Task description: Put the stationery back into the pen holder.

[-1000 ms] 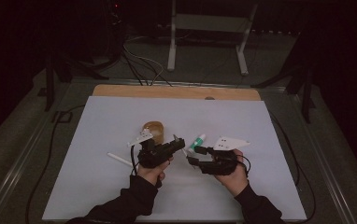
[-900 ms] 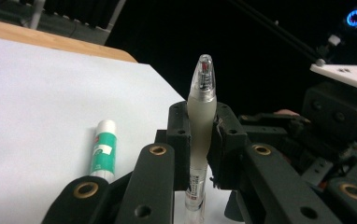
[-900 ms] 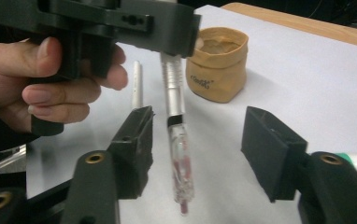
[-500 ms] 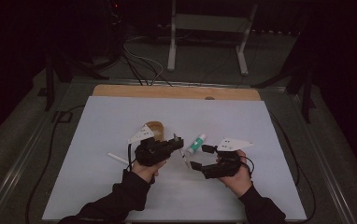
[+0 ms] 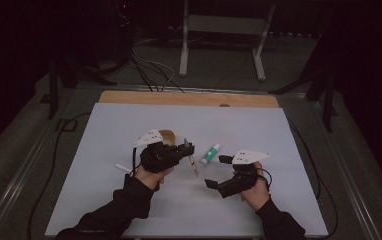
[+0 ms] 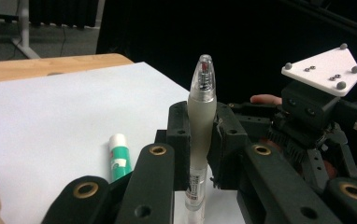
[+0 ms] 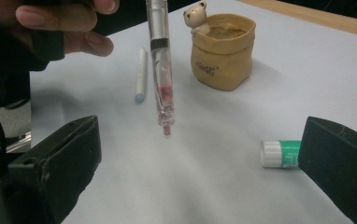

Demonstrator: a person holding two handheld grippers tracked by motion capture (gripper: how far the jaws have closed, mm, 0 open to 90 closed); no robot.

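Note:
A clear pen with a frosted grip (image 6: 200, 135) stands clamped between the jaws of my left gripper (image 6: 200, 116). In the high view the left gripper (image 5: 190, 149) sits mid-table with the pen (image 5: 193, 165) slanting down from it. From the right gripper view the pen (image 7: 162, 84) hangs tip down above the white sheet. My right gripper (image 7: 200, 135) is wide open with nothing between its jaws, a short way from the pen's tip. In the high view the right gripper (image 5: 215, 171) is to the near right of the left one.
A green and white glue stick (image 5: 210, 154) lies between the grippers. A tan pot with a small bear figure (image 7: 221, 49) stands behind the left gripper. A white pen (image 7: 140, 74) lies on the sheet (image 5: 279, 135) near the left hand (image 7: 64, 23). A wooden strip (image 5: 189, 98) runs along the far edge.
My right gripper has drawn back from the left one toward the near right. The left gripper keeps hold of the pen and has shifted slightly left.

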